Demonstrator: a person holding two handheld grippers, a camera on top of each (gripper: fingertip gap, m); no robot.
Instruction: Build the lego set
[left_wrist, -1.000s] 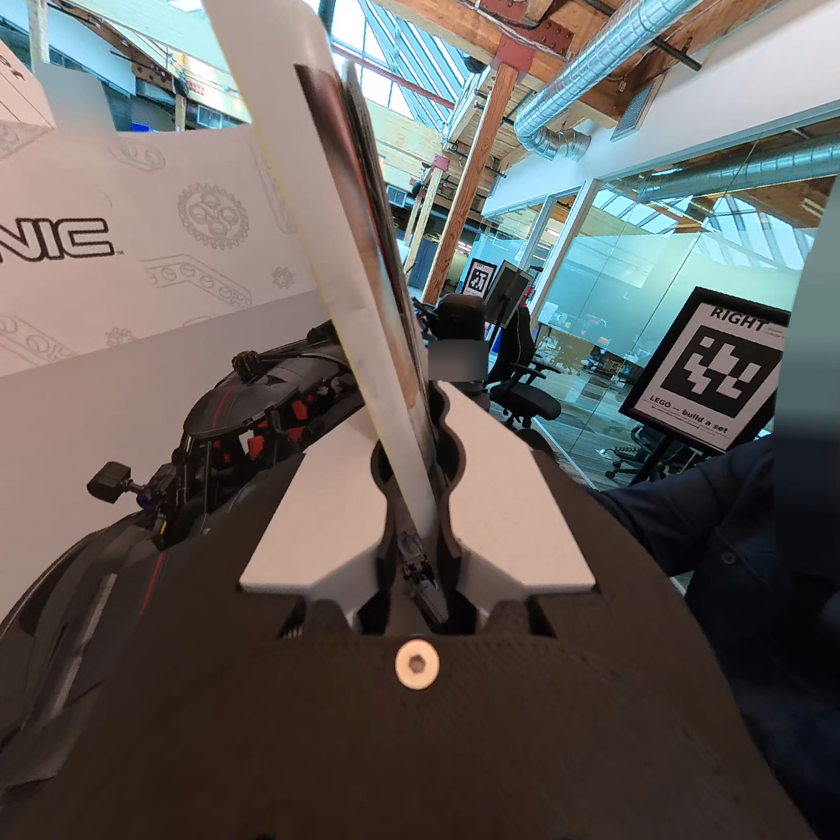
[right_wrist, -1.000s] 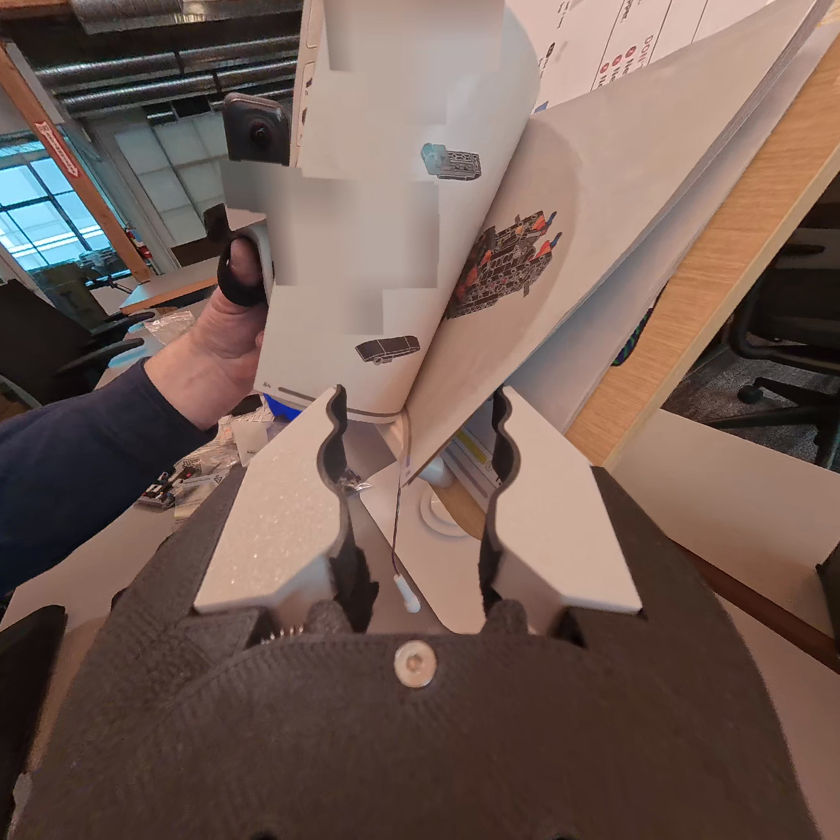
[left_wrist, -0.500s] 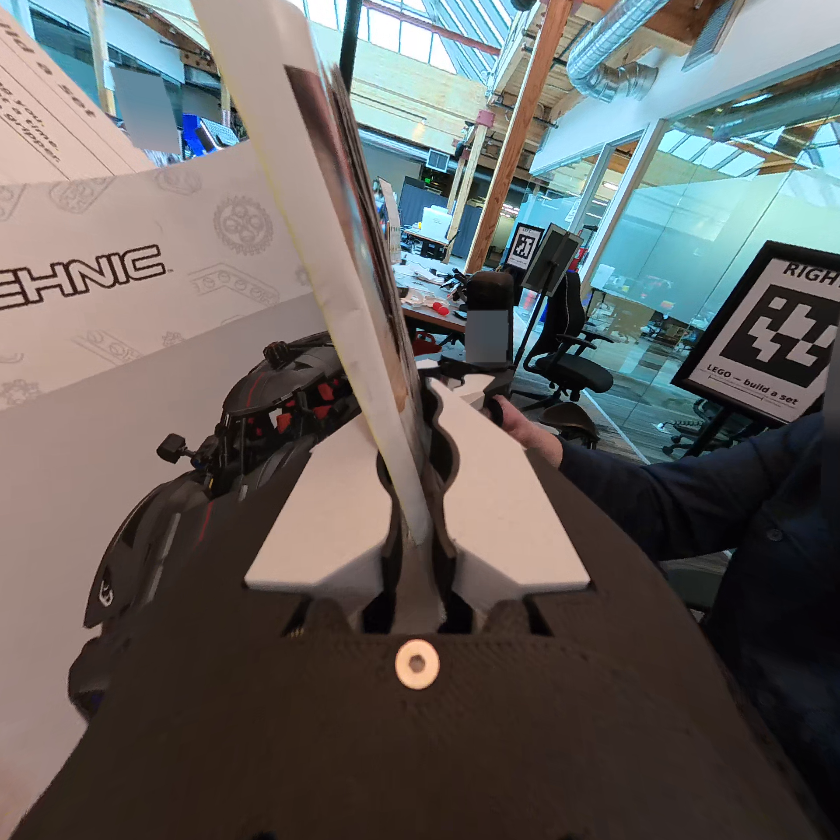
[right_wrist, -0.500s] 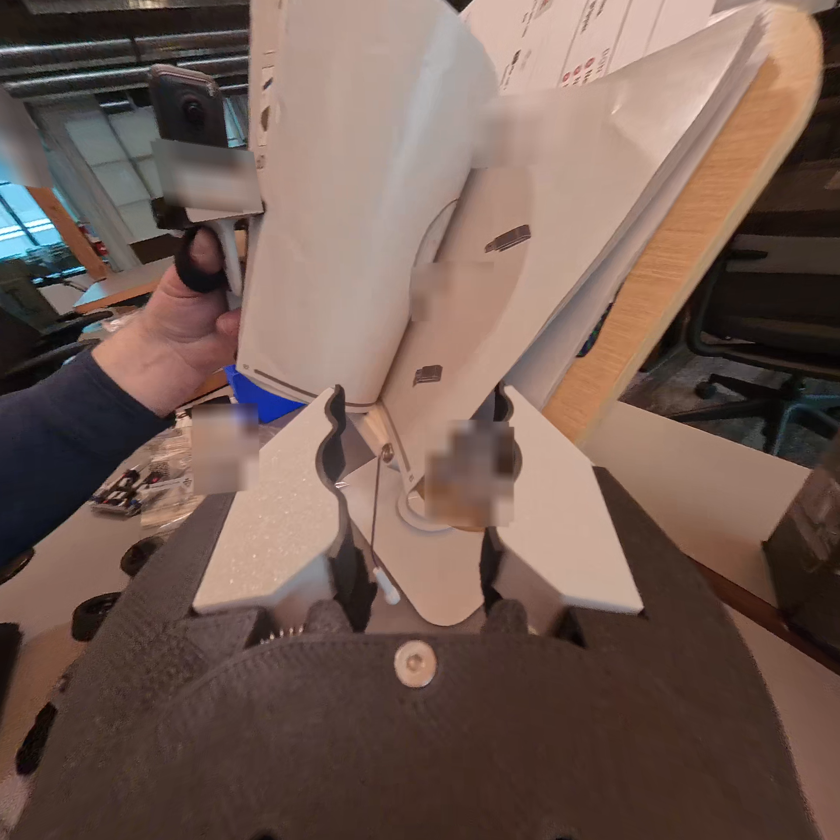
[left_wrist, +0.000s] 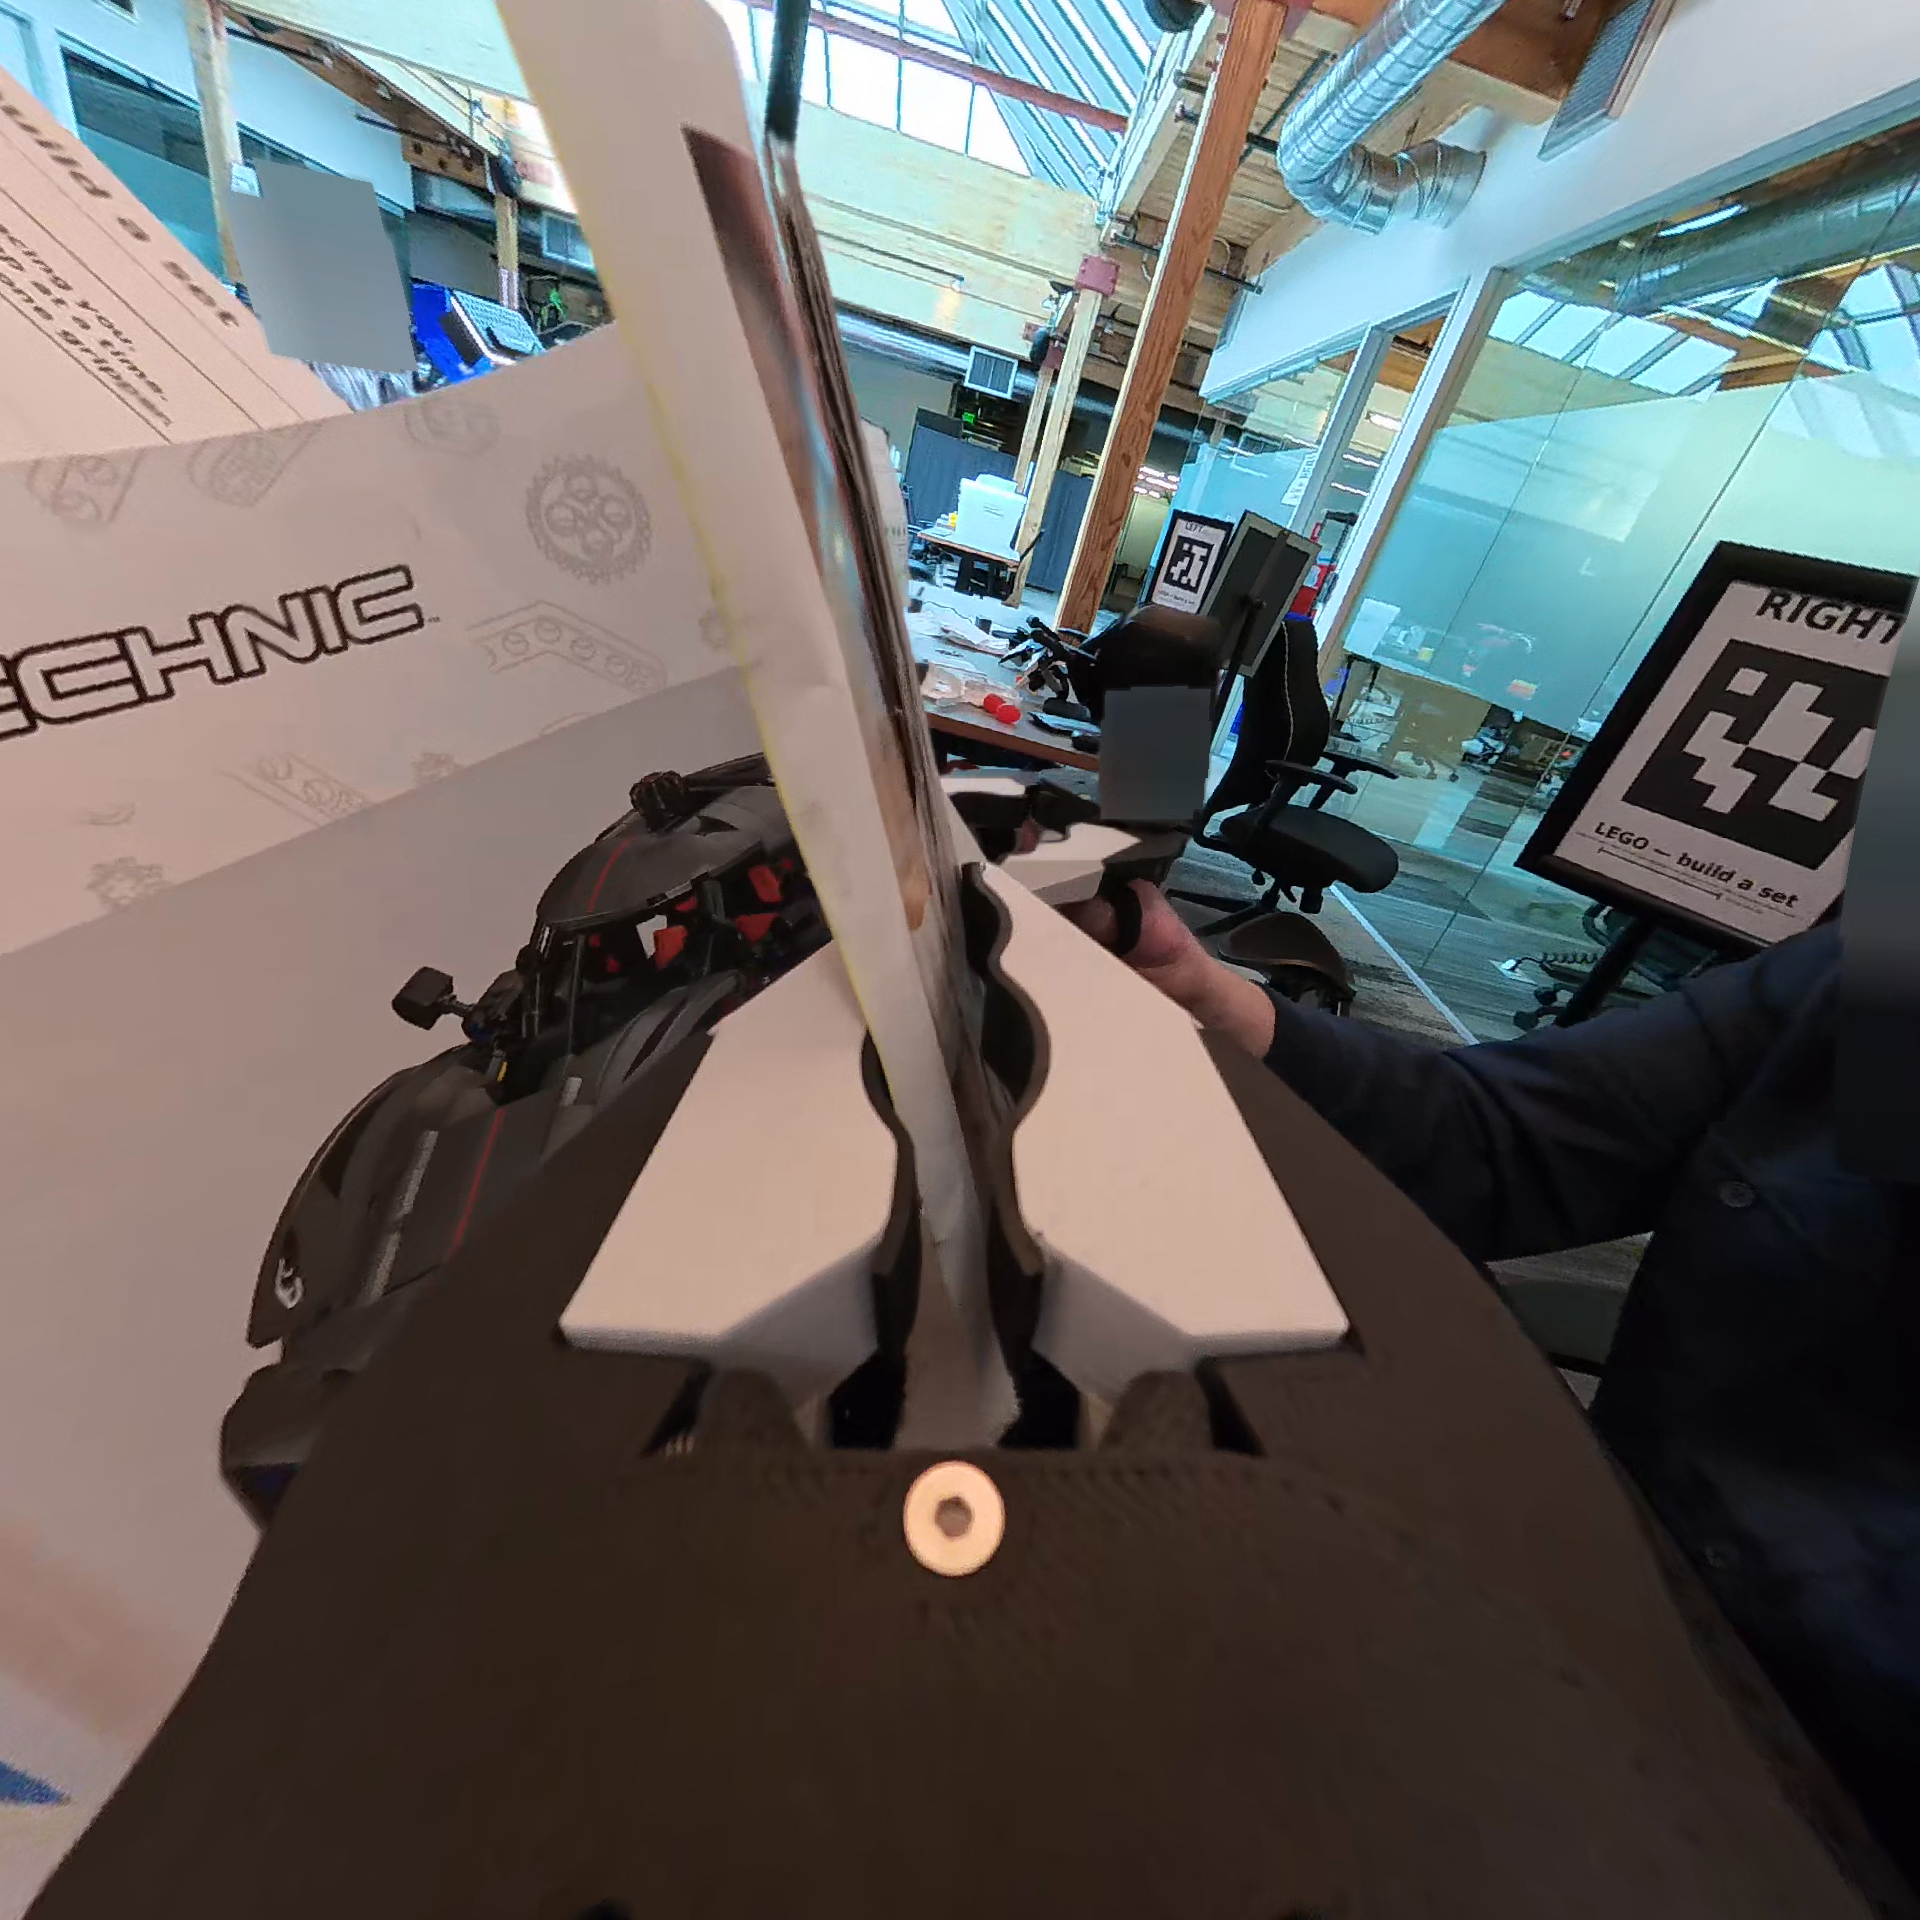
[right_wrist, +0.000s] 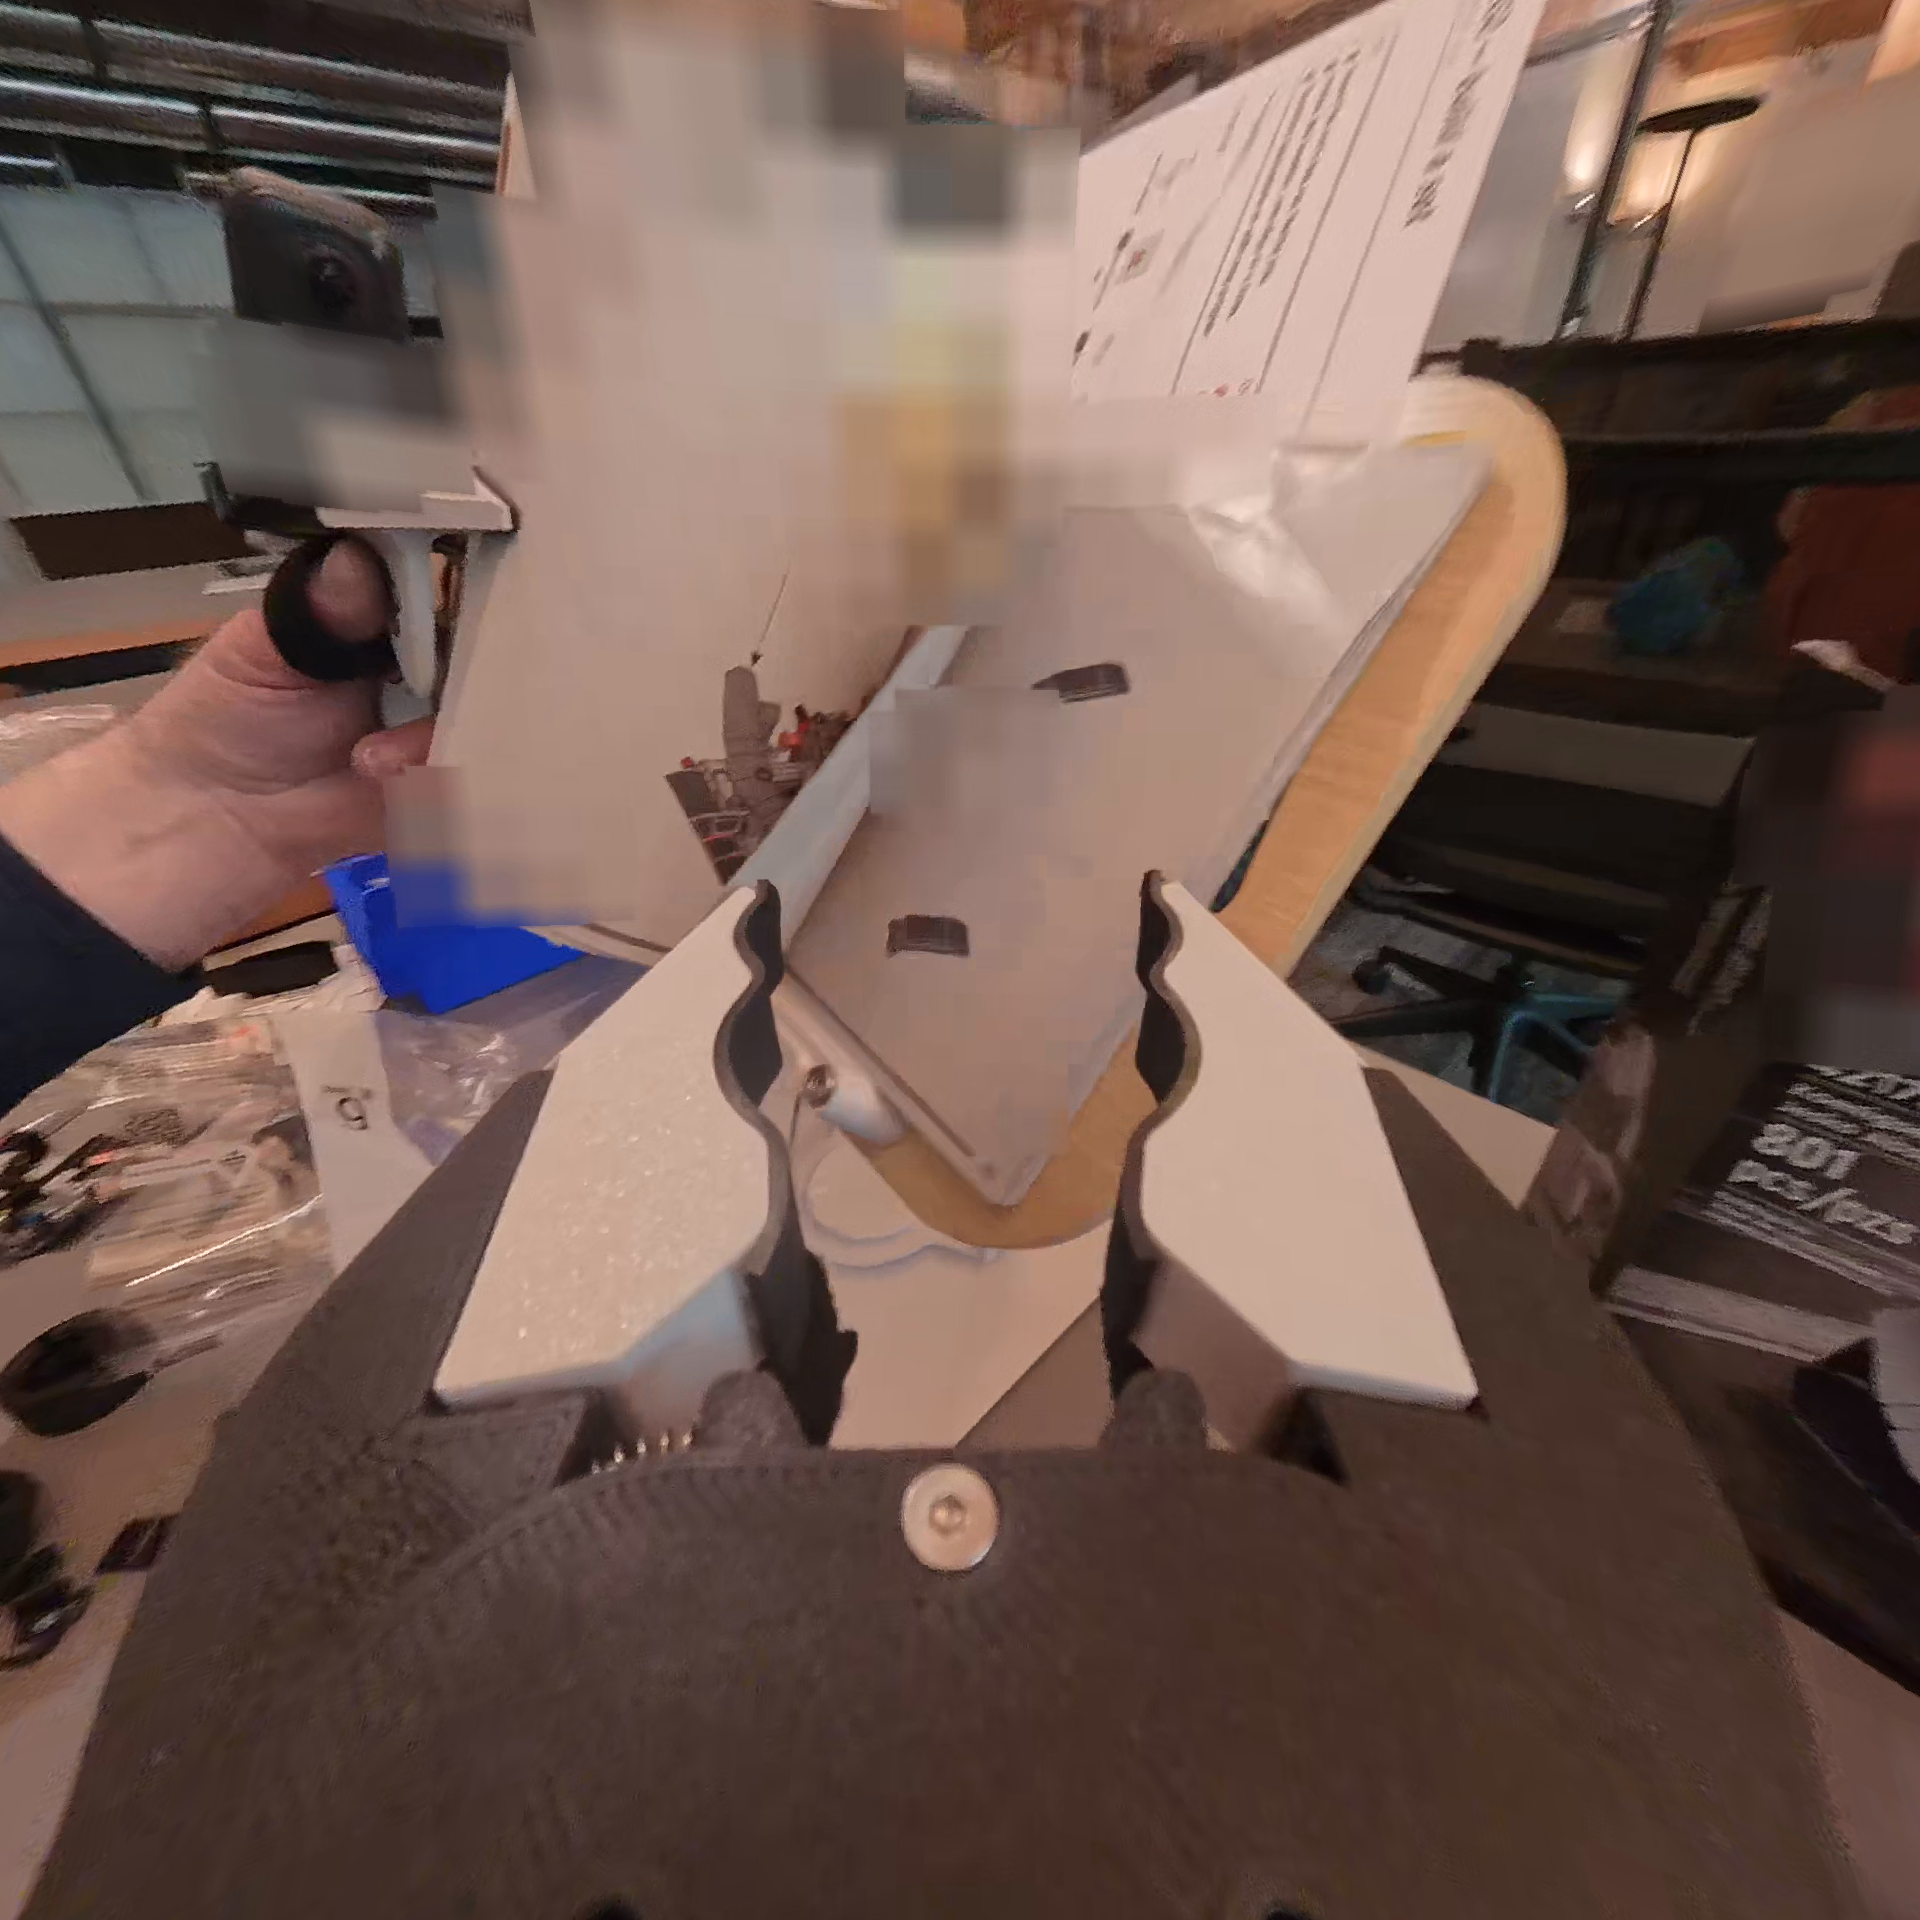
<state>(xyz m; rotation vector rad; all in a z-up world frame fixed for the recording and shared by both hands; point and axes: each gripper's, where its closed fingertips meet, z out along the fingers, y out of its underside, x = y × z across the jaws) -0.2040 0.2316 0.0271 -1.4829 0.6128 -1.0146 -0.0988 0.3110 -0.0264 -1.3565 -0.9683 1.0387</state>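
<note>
Pages of the booklet (left_wrist: 831, 727) were pinched between the pressed-together fingers of the left hand-held gripper (left_wrist: 951, 1081), the sheets standing nearly upright and running edge-on away from the camera. Beside them, to the left, a spread page (left_wrist: 312, 831) printed with a dark car model lay open. The right hand-held gripper (right_wrist: 956, 1039) was spread and held nothing; the bottom corner of the booklet's right-hand pages and the rounded corner of the wooden stand (right_wrist: 1455, 675) carrying them were seen just ahead, between its fingertips, but contact could not be told. In that blurred view the left hand-held gripper was seen farther off, at the lifted pages' left edge, gripped by a hand (right_wrist: 208, 769).

Beyond, on the worktop (right_wrist: 343, 1081), clear bags of parts (right_wrist: 156, 1195) lay at the left, apparently still sealed, with a blue bin (right_wrist: 457, 945) behind them and a dark box (right_wrist: 1787, 1195) at the right. A few dark loose pieces (right_wrist: 62, 1371) lay at the left edge; no assembled section was visible.

As a judgement, the build was barely begun or not begun: the step in hand seemed to be finding the right page, and sorting and assembly were still left.
</note>
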